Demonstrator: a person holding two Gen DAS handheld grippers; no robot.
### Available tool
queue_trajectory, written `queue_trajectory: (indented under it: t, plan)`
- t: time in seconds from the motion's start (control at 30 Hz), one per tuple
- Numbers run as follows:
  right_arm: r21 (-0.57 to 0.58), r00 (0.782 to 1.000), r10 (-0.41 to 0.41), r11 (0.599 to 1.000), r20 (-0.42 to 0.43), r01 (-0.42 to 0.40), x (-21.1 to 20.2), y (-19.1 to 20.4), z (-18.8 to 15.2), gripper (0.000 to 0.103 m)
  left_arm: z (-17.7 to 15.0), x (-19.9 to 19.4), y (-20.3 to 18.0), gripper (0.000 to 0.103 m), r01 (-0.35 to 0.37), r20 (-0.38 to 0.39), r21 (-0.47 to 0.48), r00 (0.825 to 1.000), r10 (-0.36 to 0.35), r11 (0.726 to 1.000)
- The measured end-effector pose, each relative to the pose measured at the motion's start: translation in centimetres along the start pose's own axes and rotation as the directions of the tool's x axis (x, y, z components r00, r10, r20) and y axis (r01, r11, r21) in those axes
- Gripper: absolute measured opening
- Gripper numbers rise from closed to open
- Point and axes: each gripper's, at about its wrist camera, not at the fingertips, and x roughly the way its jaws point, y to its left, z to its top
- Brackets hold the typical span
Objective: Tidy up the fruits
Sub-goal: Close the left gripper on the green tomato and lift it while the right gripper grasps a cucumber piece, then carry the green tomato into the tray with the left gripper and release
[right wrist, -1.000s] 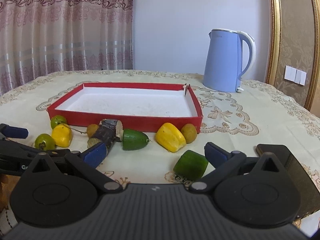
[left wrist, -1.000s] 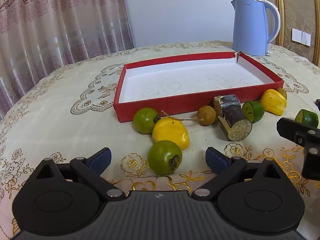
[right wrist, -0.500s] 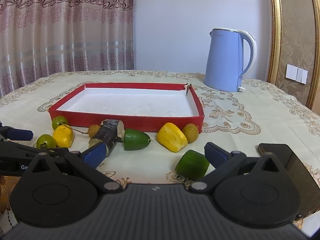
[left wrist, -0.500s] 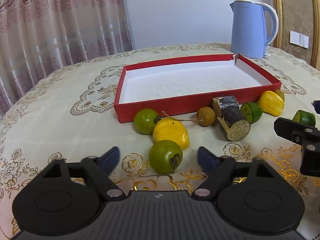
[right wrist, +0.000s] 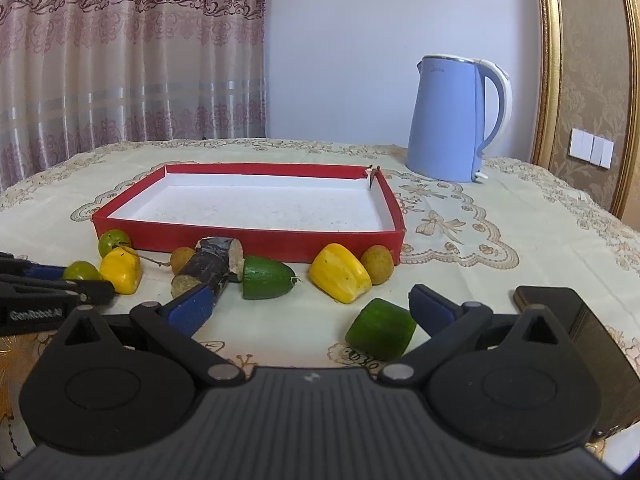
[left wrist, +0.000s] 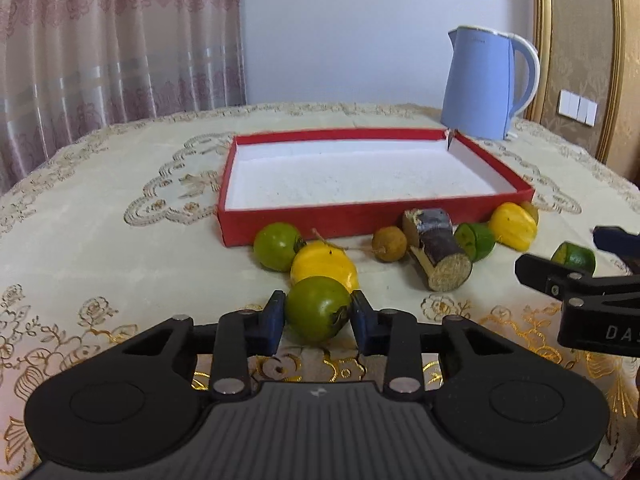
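My left gripper [left wrist: 318, 314] is shut on a green tomato [left wrist: 319, 309], low over the tablecloth. Behind it lie a yellow fruit [left wrist: 323, 266], a second green tomato [left wrist: 277, 246], a brown longan [left wrist: 389, 243], a dark sugarcane piece [left wrist: 437, 255], a cut lime [left wrist: 476, 241] and another yellow fruit [left wrist: 513, 231], all in front of the red tray [left wrist: 304, 226], whose white inside holds no fruit. My right gripper [right wrist: 308, 306] is open; a green lime piece [right wrist: 381, 329] lies by its right finger. The held tomato [right wrist: 82, 270] shows at the left.
A blue kettle [right wrist: 460, 118] stands behind the tray's right corner. A black phone [right wrist: 560, 312] lies on the cloth right of my right gripper. A curtain hangs behind the round table. The right gripper's finger [left wrist: 576, 280] shows at the left view's right edge.
My left gripper has closed from wide open onto the nearest green tomato. The right gripper has stayed open and nearly still.
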Motion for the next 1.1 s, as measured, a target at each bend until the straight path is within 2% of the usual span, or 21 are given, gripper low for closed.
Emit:
queue_trajectory:
  t: [0.13,0.47,0.63,0.7,0.83,0.87,0.9,1.1]
  plan:
    - [0.025,0.999,0.052,0.998,-0.002,-0.052,0.1,-1.2,-0.2,0.103,0.5,-0.9,-0.2,0.034,-0.015,0.045,0.01,0.999,0.015,1.0]
    - [0.033,0.999,0.04,0.999,0.006,-0.04,0.2,-3.7,-0.1,0.101,2.7,-0.8,-0.2,0.034,-0.026,0.087,0.004,0.996,0.026,1.0]
    - [0.07,0.999,0.02,0.997,-0.035,-0.017,1.0,-4.9,-0.2,0.076,4.1,0.2,-0.3,0.034,-0.044,0.095,0.017,0.995,0.042,0.999]
    - [0.066,0.998,0.013,0.998,-0.058,-0.009,1.3,-4.8,-0.2,0.061,4.4,0.6,-0.3,0.034,-0.049,0.092,0.014,0.995,0.048,0.999]
    - [0.038,0.995,0.003,0.999,-0.1,0.001,2.1,-4.4,-0.6,0.051,4.6,0.9,-0.3,0.034,-0.038,0.087,0.007,0.996,0.037,0.999]
    - [0.033,0.995,-0.009,0.999,-0.1,0.012,2.2,-4.4,-0.7,0.045,4.6,0.9,-0.4,0.034,-0.041,0.088,0.011,0.995,0.04,0.999]
    - [0.025,0.995,-0.021,0.999,-0.1,0.024,2.2,-4.4,-0.7,0.042,4.6,1.0,-0.4,0.034,-0.045,0.088,0.014,0.995,0.043,0.999]
    - [0.018,0.997,-0.001,1.0,-0.082,0.002,1.6,-4.2,-0.6,0.041,4.8,1.3,-0.3,0.034,-0.04,0.078,0.003,0.996,0.04,0.999]
